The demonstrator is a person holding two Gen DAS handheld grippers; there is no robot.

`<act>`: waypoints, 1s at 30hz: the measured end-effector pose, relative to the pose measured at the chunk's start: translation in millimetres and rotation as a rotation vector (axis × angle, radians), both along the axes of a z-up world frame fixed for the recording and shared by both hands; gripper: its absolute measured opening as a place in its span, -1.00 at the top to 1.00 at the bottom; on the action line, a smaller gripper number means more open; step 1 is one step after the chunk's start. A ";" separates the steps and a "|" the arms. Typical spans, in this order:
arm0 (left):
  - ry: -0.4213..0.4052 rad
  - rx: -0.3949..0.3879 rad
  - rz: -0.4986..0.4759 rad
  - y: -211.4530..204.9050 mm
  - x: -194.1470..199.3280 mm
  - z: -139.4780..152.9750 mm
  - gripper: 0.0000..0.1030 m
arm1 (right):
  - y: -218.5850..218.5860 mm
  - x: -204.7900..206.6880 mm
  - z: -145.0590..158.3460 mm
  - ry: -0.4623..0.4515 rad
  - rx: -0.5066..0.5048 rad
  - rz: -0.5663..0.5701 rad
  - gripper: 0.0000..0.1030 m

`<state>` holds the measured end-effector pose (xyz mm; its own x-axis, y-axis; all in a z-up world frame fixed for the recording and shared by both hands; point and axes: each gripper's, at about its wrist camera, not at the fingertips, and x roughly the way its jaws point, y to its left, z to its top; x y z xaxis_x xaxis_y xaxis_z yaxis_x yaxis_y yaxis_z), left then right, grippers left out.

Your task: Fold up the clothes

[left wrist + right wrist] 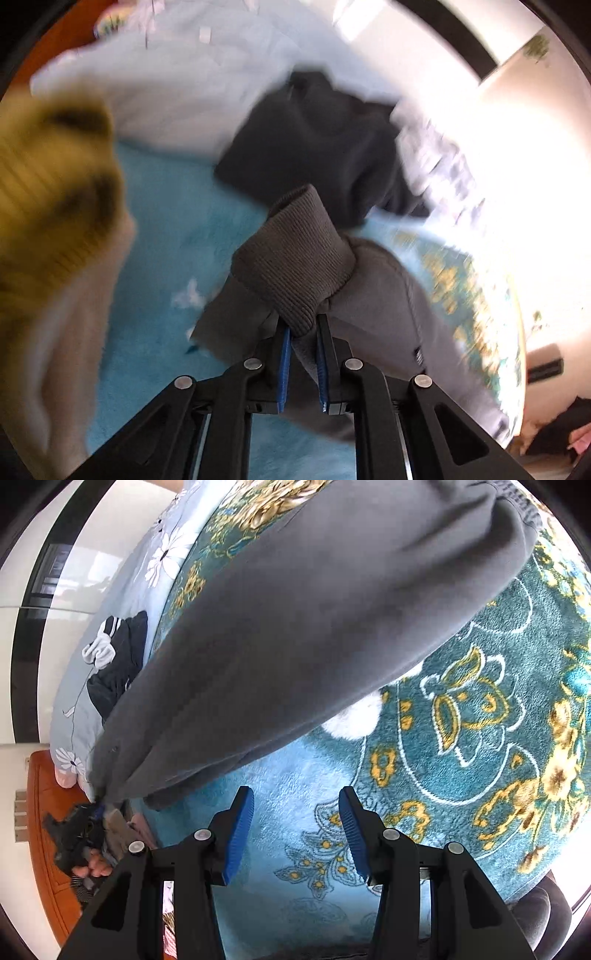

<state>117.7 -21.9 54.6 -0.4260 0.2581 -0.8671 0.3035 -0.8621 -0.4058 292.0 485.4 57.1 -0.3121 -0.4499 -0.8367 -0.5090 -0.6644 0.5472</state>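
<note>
My left gripper [302, 338] is shut on the ribbed cuff [295, 258] of a grey garment [388, 317], held above a teal fleece blanket [166, 236]. In the right wrist view the same grey garment [314, 627] stretches as a long band from upper right down to the left gripper [96, 809] at lower left, lifted over the blanket [461, 701]. My right gripper [295, 808] is open and empty just below the garment's edge, over the blanket.
A dark garment [317, 140] lies on pale bedding [177, 85] beyond. A yellow and cream knit [51, 206] is at left. In the right wrist view a navy garment [118, 664] lies on flowered bedding [162, 554]; wooden furniture [48, 830] stands at lower left.
</note>
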 end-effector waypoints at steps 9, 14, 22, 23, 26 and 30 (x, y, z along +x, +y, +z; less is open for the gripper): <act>-0.147 -0.110 0.071 -2.4 16.6 -38.0 -0.18 | -6.1 -5.5 3.3 0.001 0.002 0.030 0.04; -0.148 0.125 0.158 -17.6 21.1 -69.8 -0.24 | -3.7 -0.4 -2.7 -0.021 -0.005 0.021 0.04; -0.093 0.095 0.163 4.0 10.6 -63.8 0.58 | 2.6 9.2 -2.3 -0.026 0.002 0.004 0.04; -0.080 0.077 0.150 7.9 7.6 -56.3 0.61 | 3.8 10.1 -2.0 -0.026 0.003 0.000 0.04; 0.010 0.033 0.124 12.7 0.2 -12.9 0.64 | 6.0 13.3 0.2 -0.023 0.007 -0.006 0.04; 0.130 -0.135 0.067 17.5 -7.1 51.0 0.64 | 6.9 17.6 4.9 -0.006 0.006 -0.018 0.04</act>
